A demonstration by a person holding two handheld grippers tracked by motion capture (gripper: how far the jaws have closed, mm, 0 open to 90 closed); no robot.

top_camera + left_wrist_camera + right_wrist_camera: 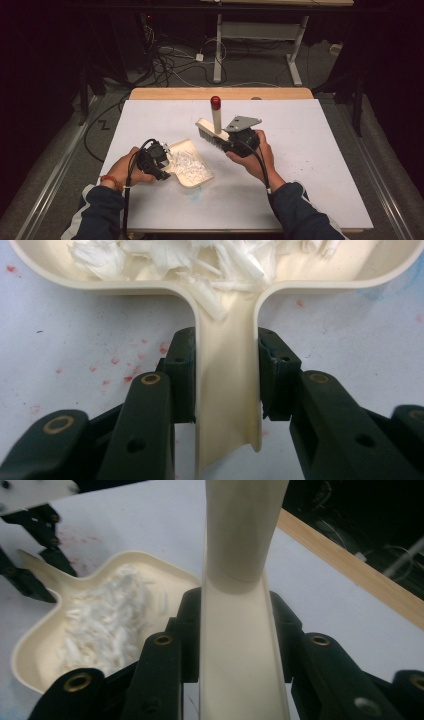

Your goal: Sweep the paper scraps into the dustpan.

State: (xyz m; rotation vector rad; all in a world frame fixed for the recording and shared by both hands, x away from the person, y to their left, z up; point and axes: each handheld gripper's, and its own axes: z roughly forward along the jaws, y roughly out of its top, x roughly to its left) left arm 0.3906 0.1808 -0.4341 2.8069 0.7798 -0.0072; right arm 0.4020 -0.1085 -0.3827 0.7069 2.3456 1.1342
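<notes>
At the left of the table (300, 165), the dustpan (192, 162) is held by its handle (227, 390), which is clamped between the jaws of the left gripper (159, 160); the pan lies flat on the white top w/ a heap of white paper shreds (189, 161) inside, some reaching into the handle channel. Just right of it, the brush (212, 131) is lifted off the surface, its red-capped handle pointing up and away, and is gripped on the handle by the right gripper (240, 140), jaws closed tight on both sides. Sweeping looks done, approx. all scraps in the pan. Risk from here: if the pan is tipped twd. its open front edge while being lifted, shreds could be spilled back; light paper could also be flicked out if the bristles are dragged across the heap.
</notes>
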